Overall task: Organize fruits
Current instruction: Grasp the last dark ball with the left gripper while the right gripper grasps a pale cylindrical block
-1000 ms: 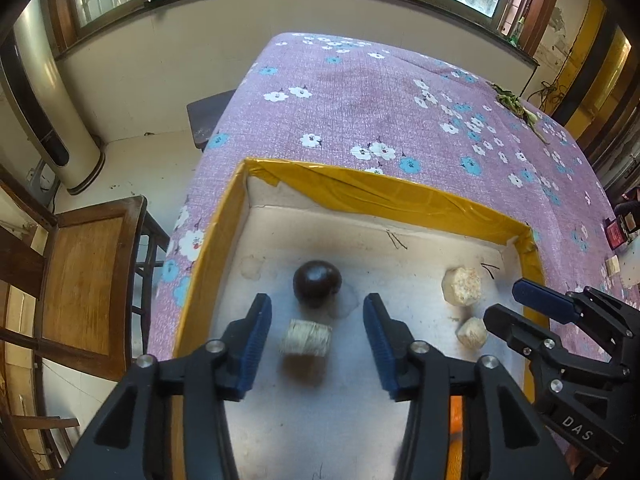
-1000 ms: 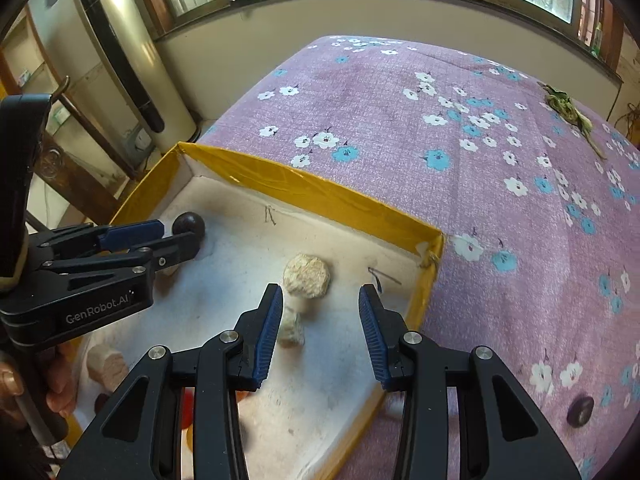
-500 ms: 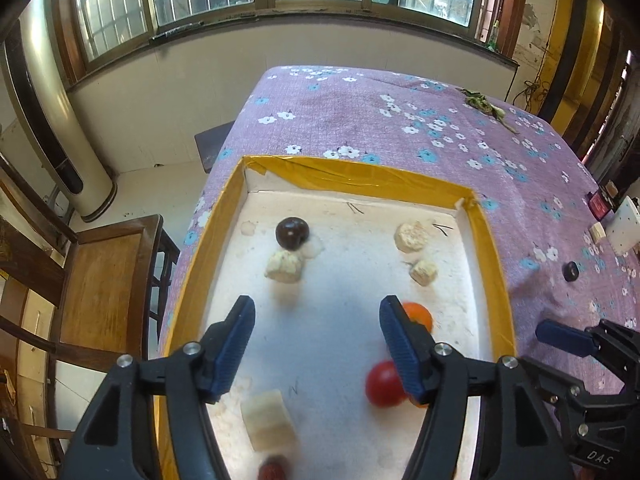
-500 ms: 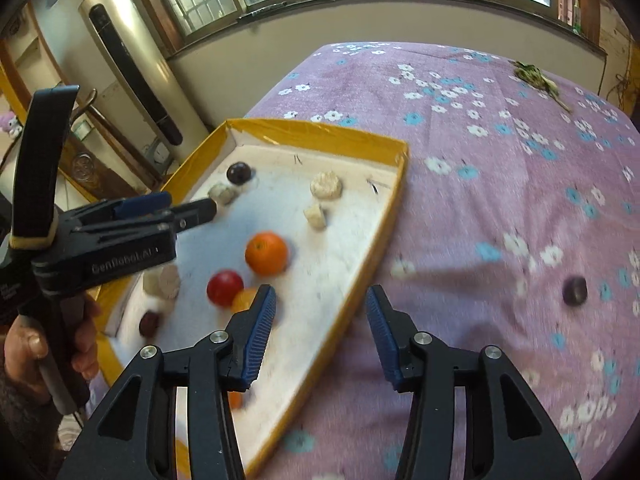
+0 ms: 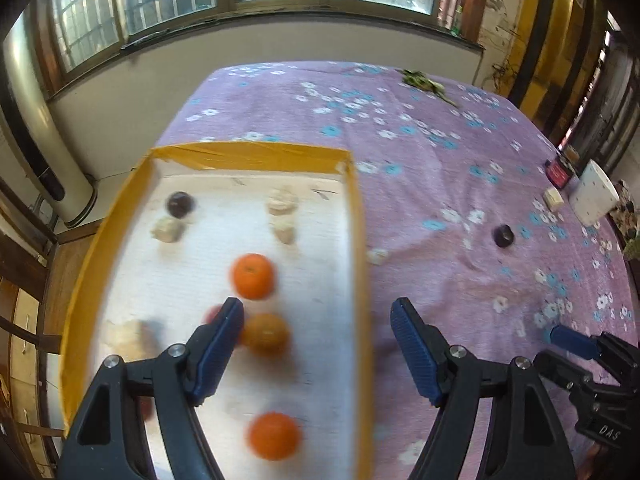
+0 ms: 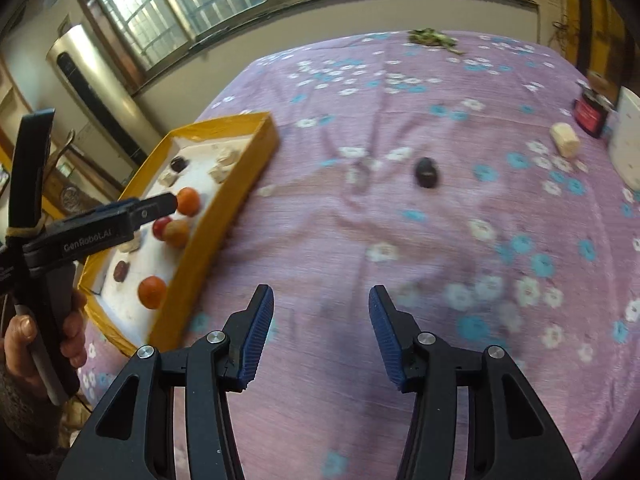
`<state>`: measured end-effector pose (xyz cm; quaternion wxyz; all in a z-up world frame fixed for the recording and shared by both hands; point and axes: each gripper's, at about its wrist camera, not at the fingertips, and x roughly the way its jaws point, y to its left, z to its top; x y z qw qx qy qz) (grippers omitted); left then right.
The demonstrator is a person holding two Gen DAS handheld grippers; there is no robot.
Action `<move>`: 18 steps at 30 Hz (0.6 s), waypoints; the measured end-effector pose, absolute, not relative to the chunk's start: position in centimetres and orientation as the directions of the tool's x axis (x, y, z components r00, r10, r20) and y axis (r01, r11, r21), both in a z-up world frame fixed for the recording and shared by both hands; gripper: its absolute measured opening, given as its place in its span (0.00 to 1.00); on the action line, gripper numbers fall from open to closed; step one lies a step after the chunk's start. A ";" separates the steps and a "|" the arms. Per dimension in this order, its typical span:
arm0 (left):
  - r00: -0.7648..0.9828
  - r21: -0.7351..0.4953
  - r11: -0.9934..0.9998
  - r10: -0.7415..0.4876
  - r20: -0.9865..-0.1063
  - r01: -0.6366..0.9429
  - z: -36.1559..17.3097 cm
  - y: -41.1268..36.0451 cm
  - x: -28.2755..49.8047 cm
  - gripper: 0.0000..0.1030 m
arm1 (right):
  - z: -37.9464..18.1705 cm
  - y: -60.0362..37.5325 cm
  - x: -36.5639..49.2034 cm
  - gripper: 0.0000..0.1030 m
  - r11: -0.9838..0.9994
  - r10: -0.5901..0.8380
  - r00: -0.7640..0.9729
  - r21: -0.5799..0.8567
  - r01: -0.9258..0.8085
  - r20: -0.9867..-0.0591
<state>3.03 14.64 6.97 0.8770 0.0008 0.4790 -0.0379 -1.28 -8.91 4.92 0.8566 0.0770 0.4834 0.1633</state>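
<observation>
A yellow-rimmed tray (image 5: 360, 240) with a white floor holds several fruits: oranges (image 5: 253, 276), a dark round fruit (image 5: 180, 204) and pale chunks (image 5: 282, 202). My left gripper (image 5: 318, 312) hangs over the tray's right rim, its jaws opening and nothing between them. A red fruit is half hidden behind its left finger. On the purple flowered cloth lie a dark fruit (image 6: 426, 172) and a pale chunk (image 6: 565, 140). My right gripper (image 6: 320, 296) is above bare cloth to the right of the tray (image 6: 224, 216), jaws opening and empty.
A white cup (image 6: 630, 140) and a red-lidded jar (image 6: 590, 114) stand at the table's right edge. Green leaves (image 6: 430, 36) lie at the far end. A small pale scrap (image 5: 377, 256) sits beside the tray rim. A wooden chair (image 5: 24, 320) stands left of the table.
Both grippers have drawn back from the tray's far end and shifted right, with jaws wider. The right gripper has left the tray and now hangs over the cloth.
</observation>
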 end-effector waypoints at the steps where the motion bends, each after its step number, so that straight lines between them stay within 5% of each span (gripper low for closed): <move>1: 0.530 -0.032 0.996 -0.070 -0.845 0.079 6.8 13.6 3.0 0.76 | 4.8 -9.9 -1.5 0.49 0.937 0.348 0.485 0.289 -0.194 -0.803; 15: 0.469 0.030 0.989 -0.043 -0.882 0.147 5.3 3.2 3.8 0.76 | 4.3 -25.7 6.2 0.49 0.980 0.162 0.590 0.200 -0.001 -0.791; 18: 0.457 0.034 0.990 -0.034 -0.889 0.140 5.1 1.8 4.9 0.76 | 3.3 -27.0 10.5 0.57 0.984 0.137 0.583 0.176 0.010 -0.801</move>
